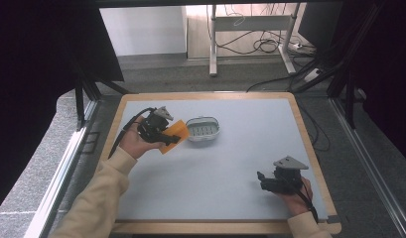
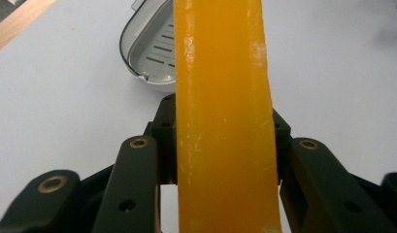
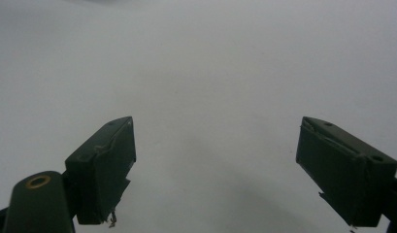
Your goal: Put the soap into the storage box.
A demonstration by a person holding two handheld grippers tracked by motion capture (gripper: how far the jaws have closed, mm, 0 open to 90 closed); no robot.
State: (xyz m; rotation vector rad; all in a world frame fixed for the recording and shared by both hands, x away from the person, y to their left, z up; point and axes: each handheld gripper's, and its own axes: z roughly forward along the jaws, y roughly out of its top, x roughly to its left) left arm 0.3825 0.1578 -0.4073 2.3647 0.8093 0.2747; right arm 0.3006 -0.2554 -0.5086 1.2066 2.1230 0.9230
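The left gripper [image 1: 173,140] has its fingers clamped on an orange soap bar [image 2: 224,121] beside a grey soap dish [image 1: 203,129]. The right gripper [image 1: 260,177] rests on the table [image 1: 230,163], fingers spread wide.

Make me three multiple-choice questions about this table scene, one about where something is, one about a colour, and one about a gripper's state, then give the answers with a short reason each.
1. Where does the grey soap dish sit?
A. Beside the left gripper, on the table's left half
B. Under the right gripper
C. On the floor

2. What colour is the bar held in the left gripper?
A. Blue
B. Orange
C. White

3. How do the right gripper's jaws stand?
A. Closed on the bar
B. Closed on the dish
C. Open, nothing between them

Answers:
1. A, since the high view shows the dish just right of the left gripper.
2. B, since the left gripper view shows an orange bar clamped between the jaws.
3. C, since the right gripper view shows the jaws wide apart over bare table.
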